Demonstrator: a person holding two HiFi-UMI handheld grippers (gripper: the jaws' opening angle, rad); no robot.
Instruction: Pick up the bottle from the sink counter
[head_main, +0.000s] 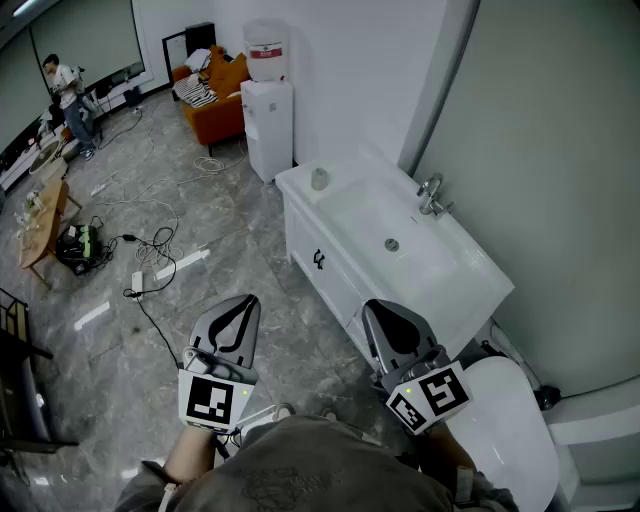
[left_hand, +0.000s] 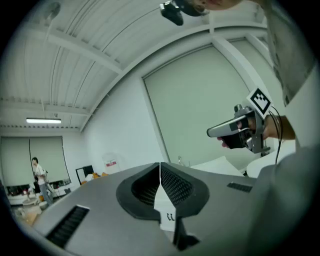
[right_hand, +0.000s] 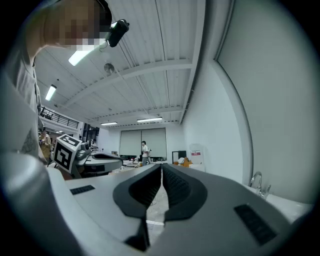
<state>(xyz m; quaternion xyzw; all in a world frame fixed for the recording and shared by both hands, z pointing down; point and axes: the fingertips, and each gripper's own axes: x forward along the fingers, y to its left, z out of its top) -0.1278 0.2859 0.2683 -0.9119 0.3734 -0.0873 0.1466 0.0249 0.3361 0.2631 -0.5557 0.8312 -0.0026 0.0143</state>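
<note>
The bottle (head_main: 319, 179) is a small pale cylinder standing upright on the far left corner of the white sink counter (head_main: 470, 285). Both grippers hang well short of it, over the floor in front of the cabinet. My left gripper (head_main: 243, 301) is shut with nothing in it, its jaws meeting tip to tip (left_hand: 160, 167). My right gripper (head_main: 386, 306) is also shut and empty (right_hand: 161, 168), close to the counter's near end. Neither gripper view shows the bottle. Each gripper shows in the other's view: the right gripper (left_hand: 234, 131), the left gripper (right_hand: 95, 160).
A chrome faucet (head_main: 432, 195) stands at the back of the basin (head_main: 352, 210). A water dispenser (head_main: 268, 110) and an orange sofa (head_main: 222, 105) lie beyond the counter. Cables (head_main: 150, 250) trail over the grey floor. A white toilet (head_main: 510, 425) sits at the right. A person (head_main: 70, 95) stands far left.
</note>
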